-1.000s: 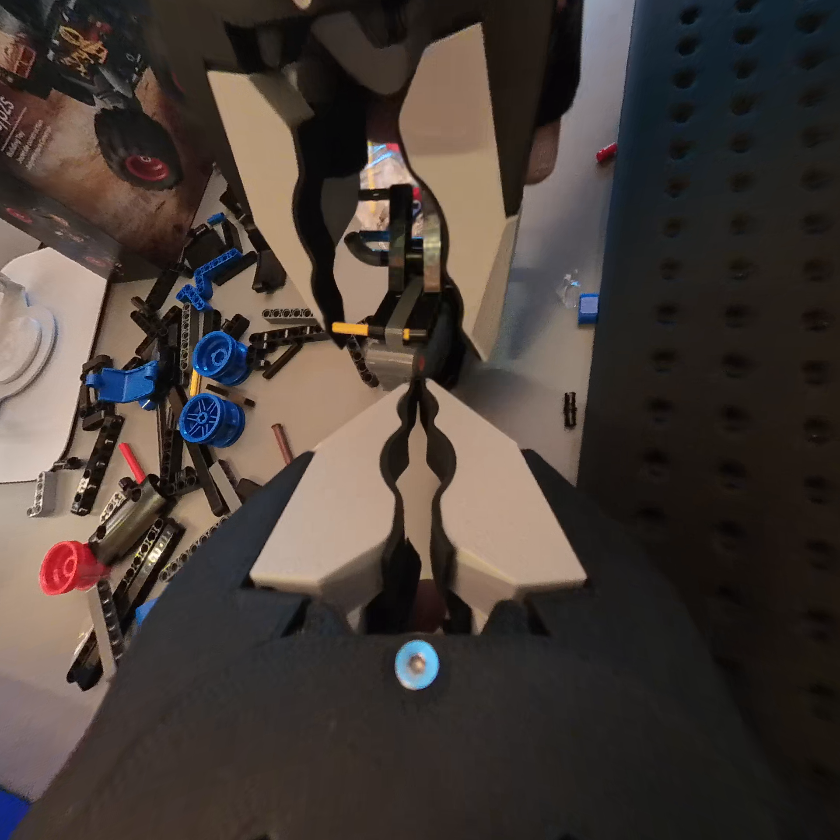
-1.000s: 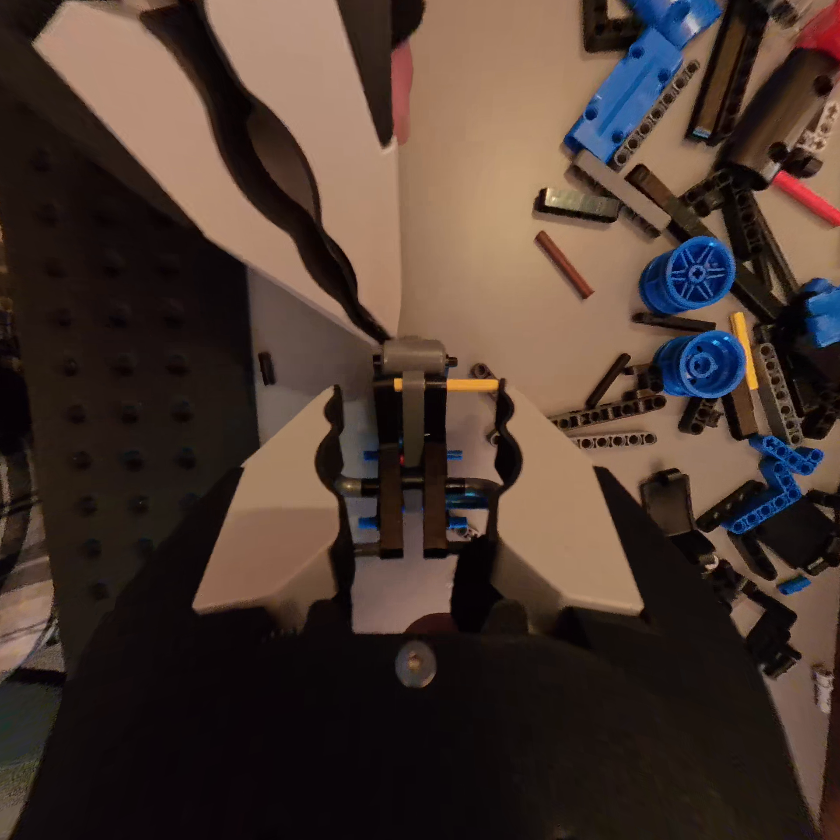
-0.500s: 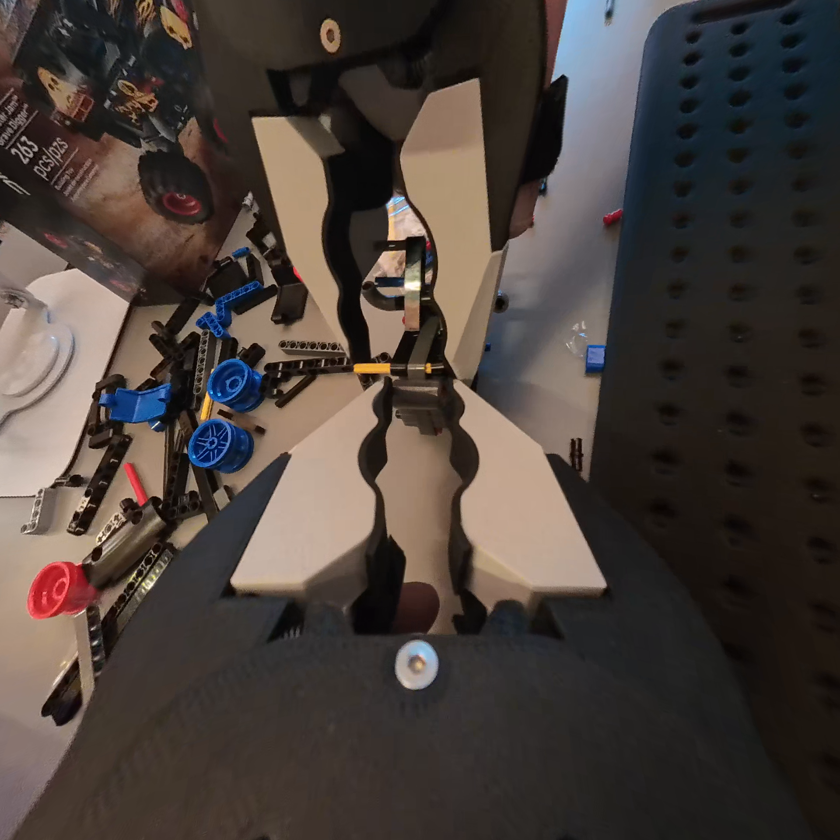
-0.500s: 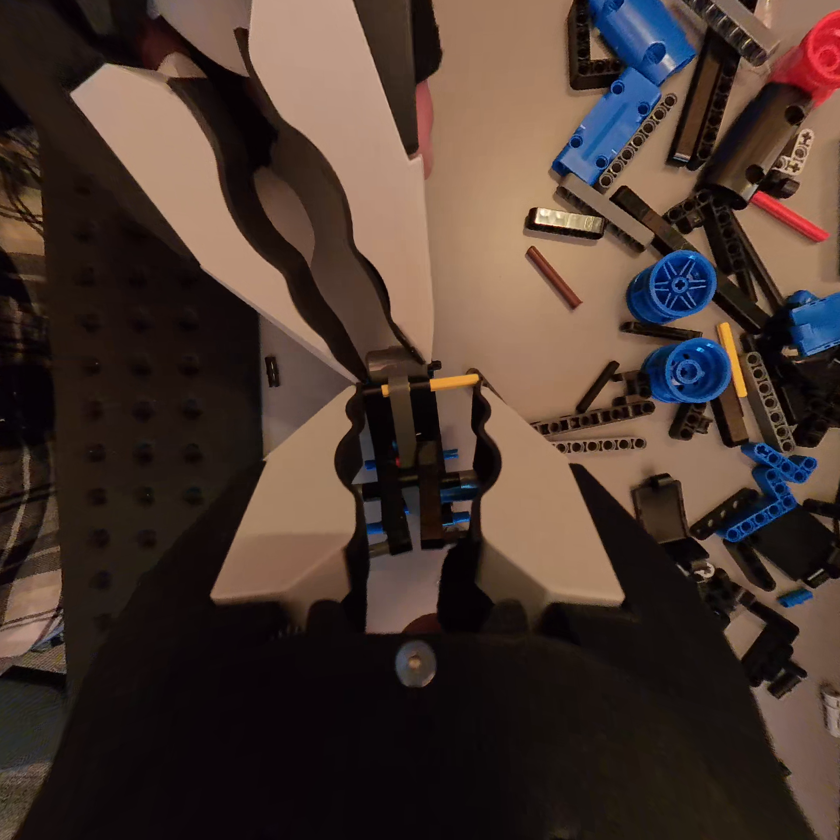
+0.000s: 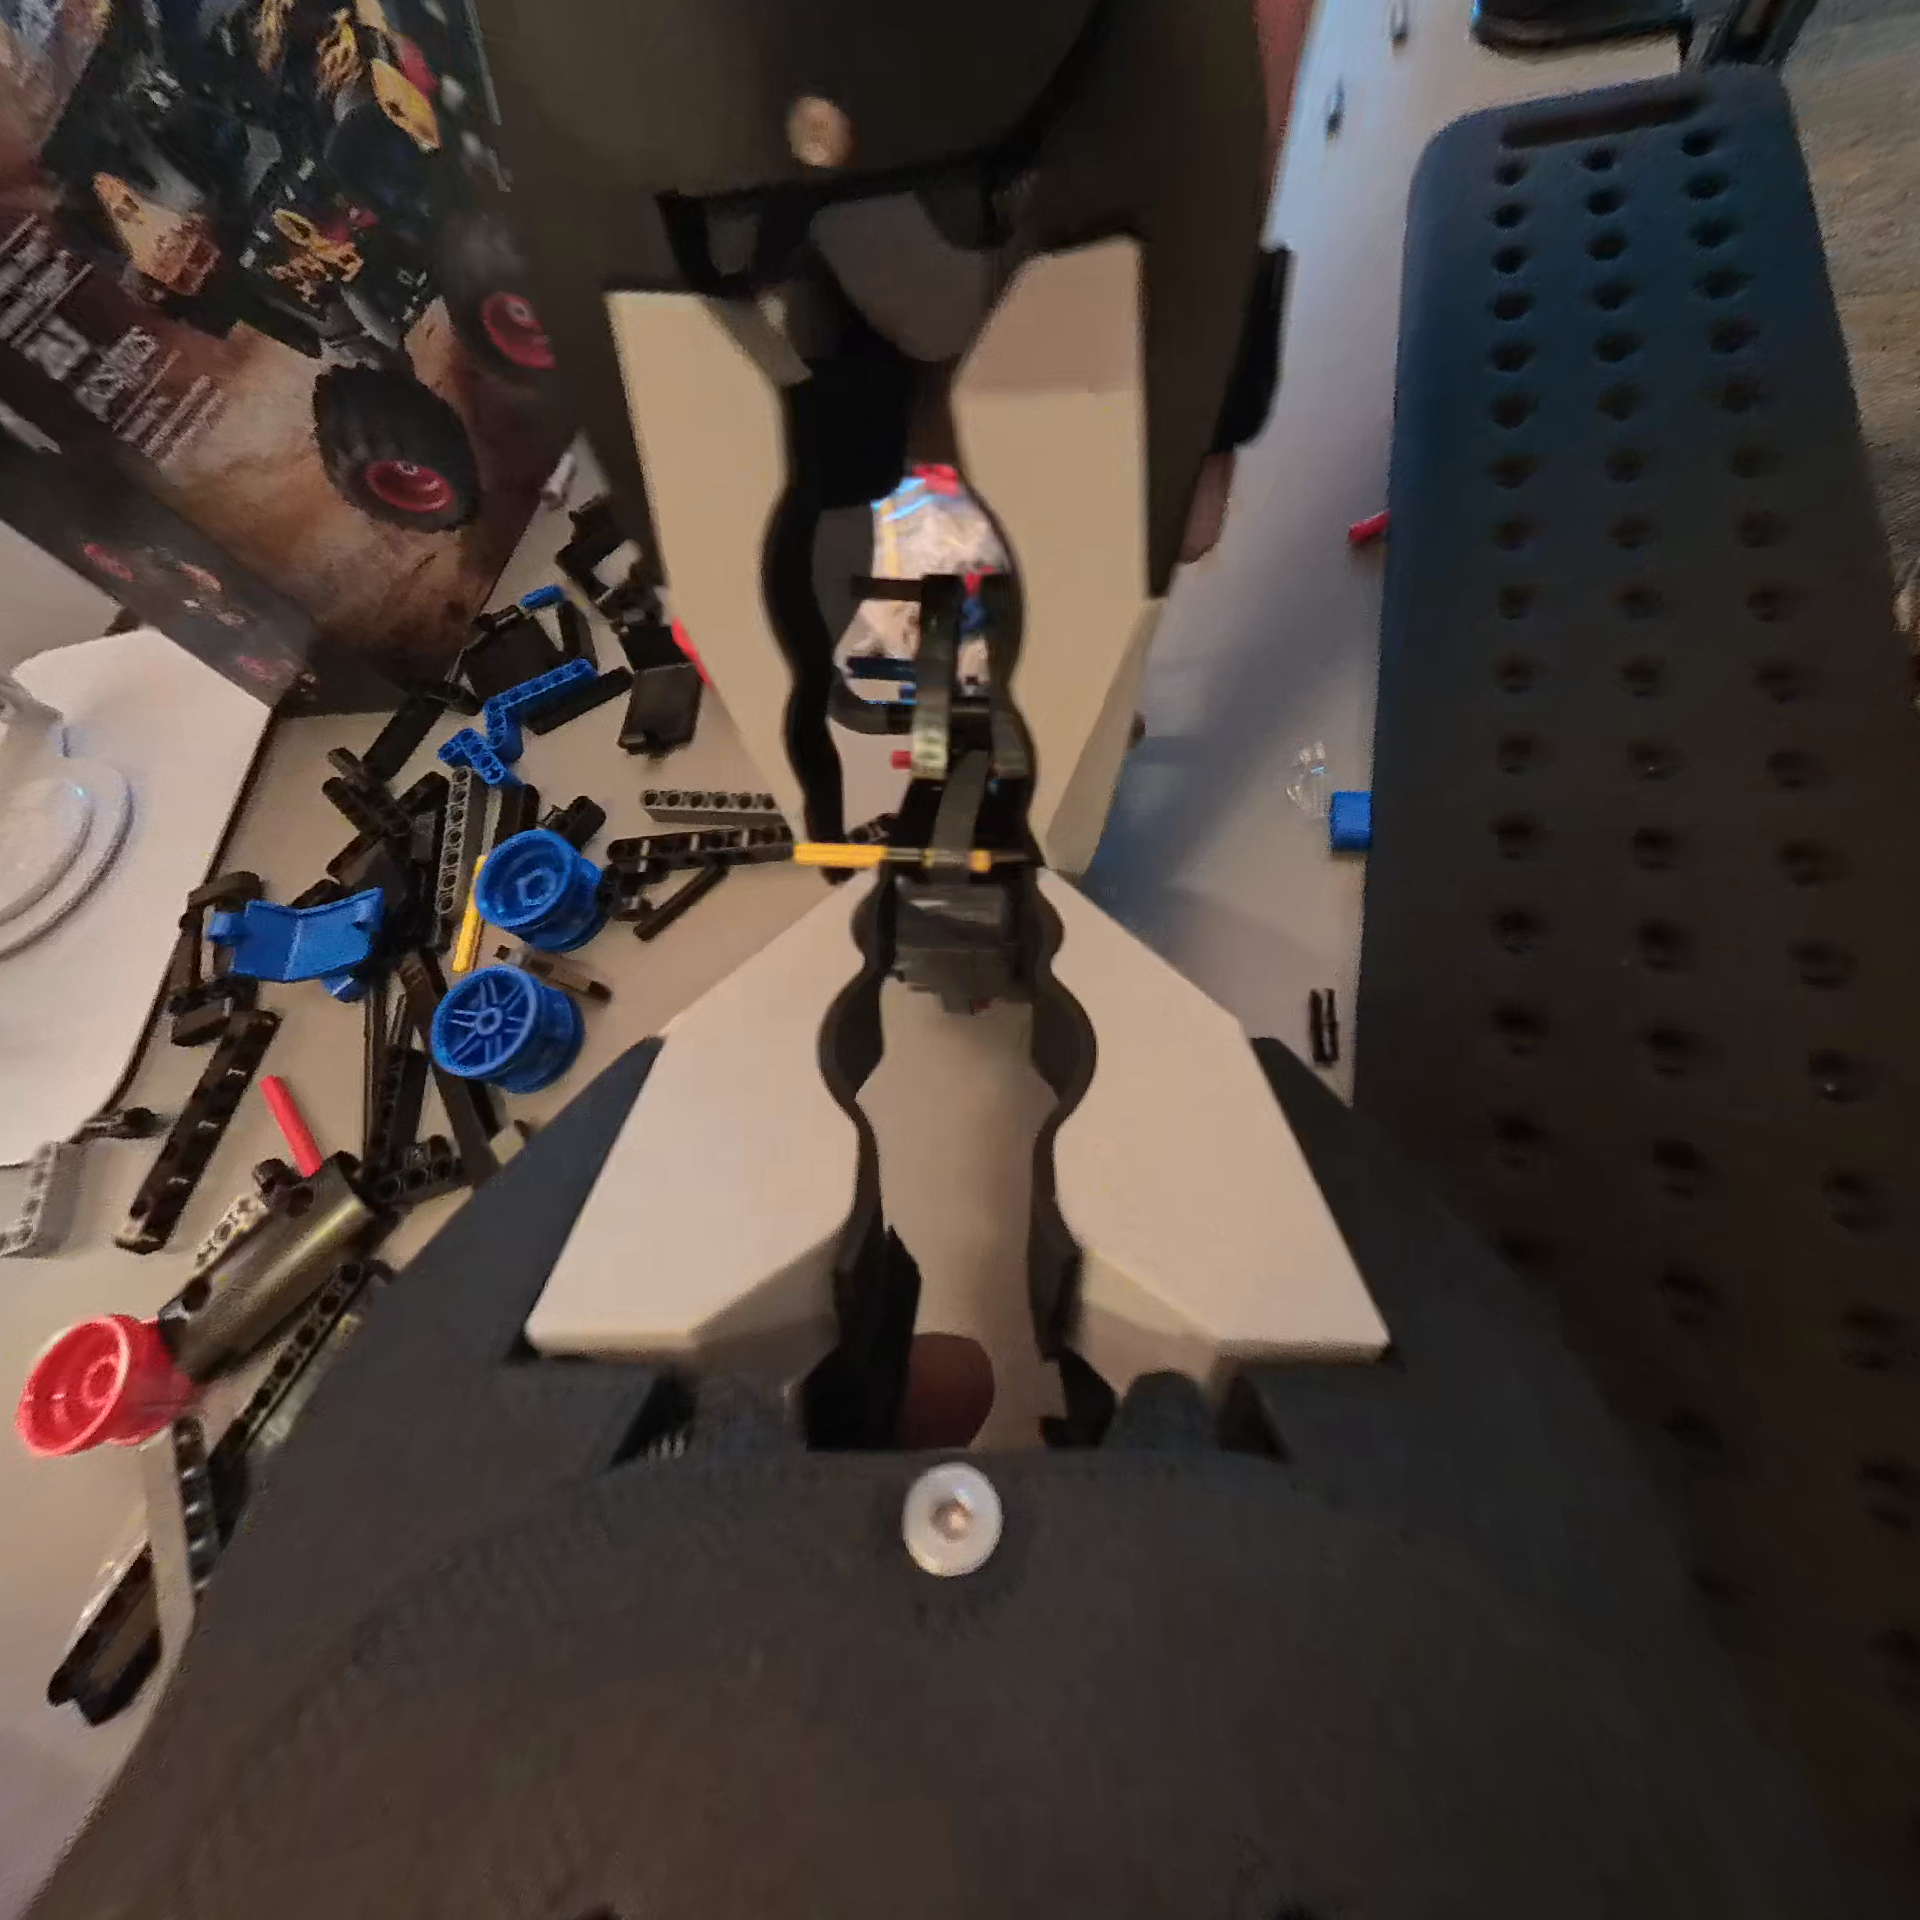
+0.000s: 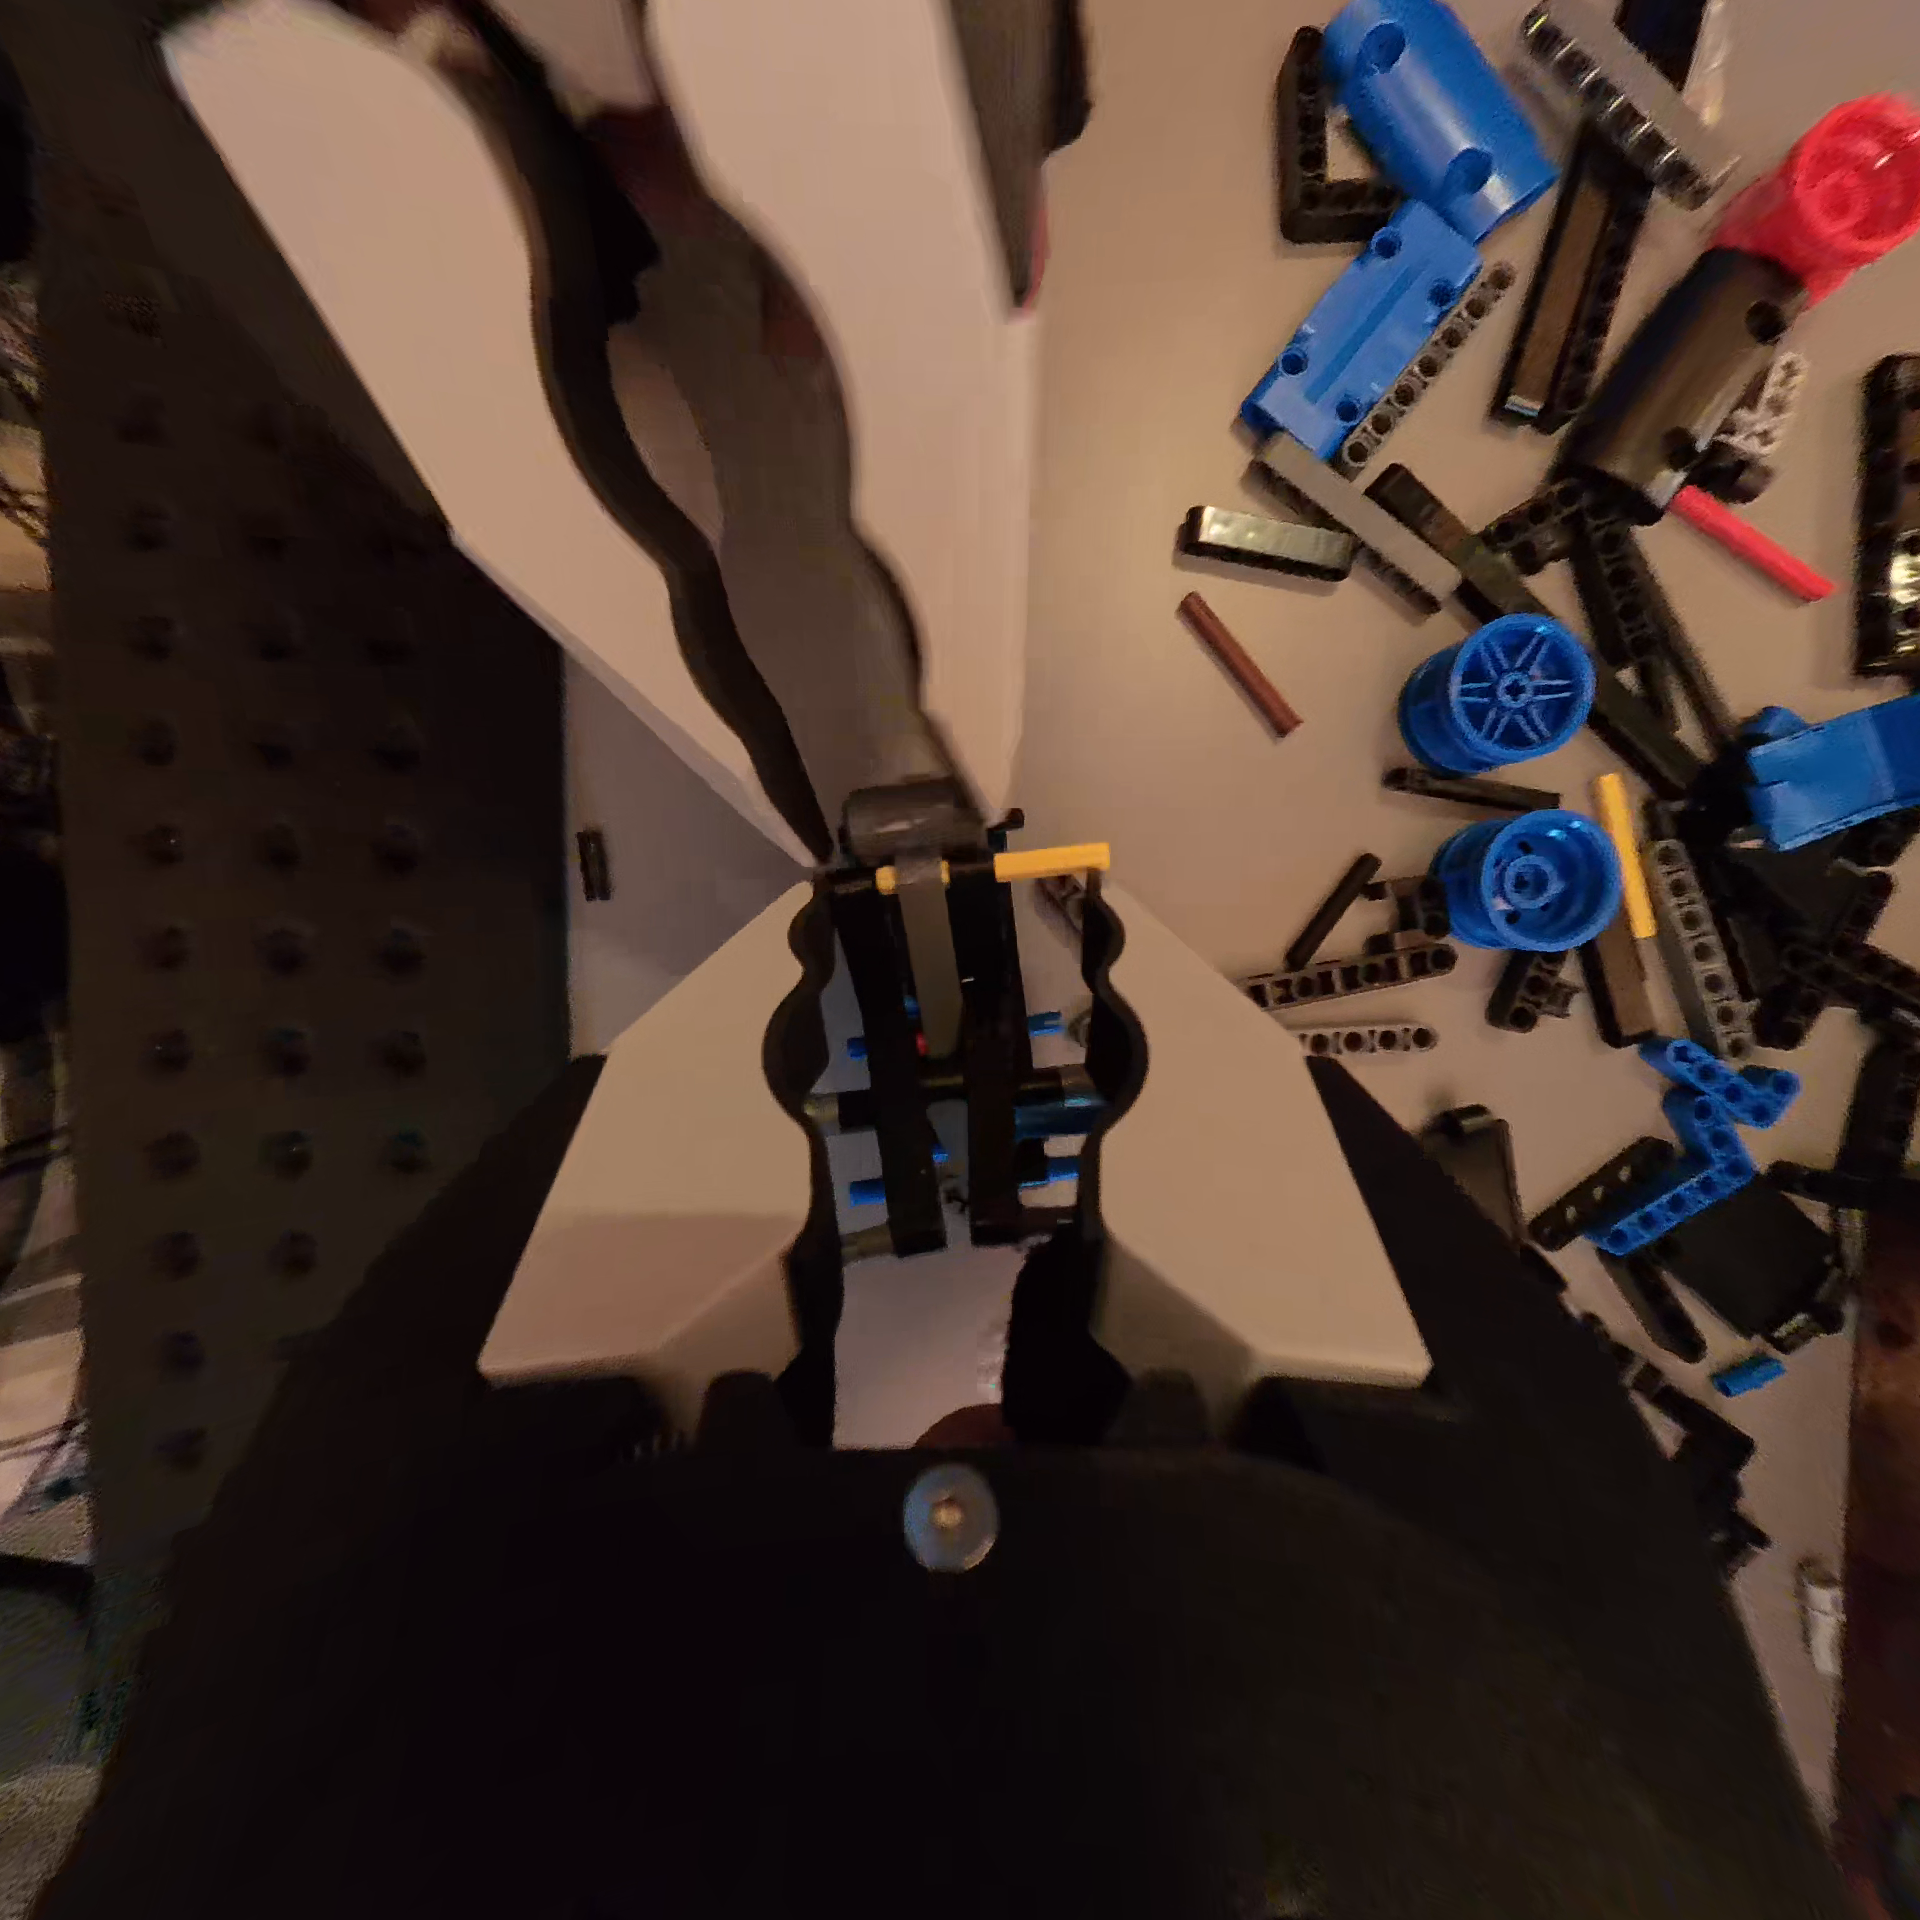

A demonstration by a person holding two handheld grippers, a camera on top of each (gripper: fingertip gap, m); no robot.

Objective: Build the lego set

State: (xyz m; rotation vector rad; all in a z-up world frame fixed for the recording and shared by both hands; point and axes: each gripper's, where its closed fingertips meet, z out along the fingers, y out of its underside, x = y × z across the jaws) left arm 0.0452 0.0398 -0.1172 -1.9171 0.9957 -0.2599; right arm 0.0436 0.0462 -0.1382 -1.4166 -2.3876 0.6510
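A small lego assembly (image 6: pixel 935 1049) of black beams, blue pins, a yellow axle (image 6: pixel 1049 862) and a grey end block (image 6: pixel 904 821) is held above the table between both grippers. My right gripper (image 6: pixel 956 894) is shut on the black beams. My left gripper (image 5: pixel 945 883) faces it tip to tip, with its jaws closed against the sides of the grey end block (image 5: pixel 951 935). The yellow axle (image 5: pixel 883 855) sticks out sideways just past the fingertips. In the left wrist view the right gripper (image 5: pixel 935 831) comes in from the top.
Loose parts lie in a pile on the grey table: two blue wheels (image 5: pixel 535 888) (image 6: pixel 1496 691), a red hub (image 5: pixel 88 1382), black beams and blue pieces. The lego box (image 5: pixel 260 312) stands at the back left. A dark perforated panel (image 5: pixel 1662 727) runs along the right side.
My left gripper was shut and empty a second ago; it opened, moved forward and now has the grey end block between its jaws. The right gripper kept hold of the assembly.
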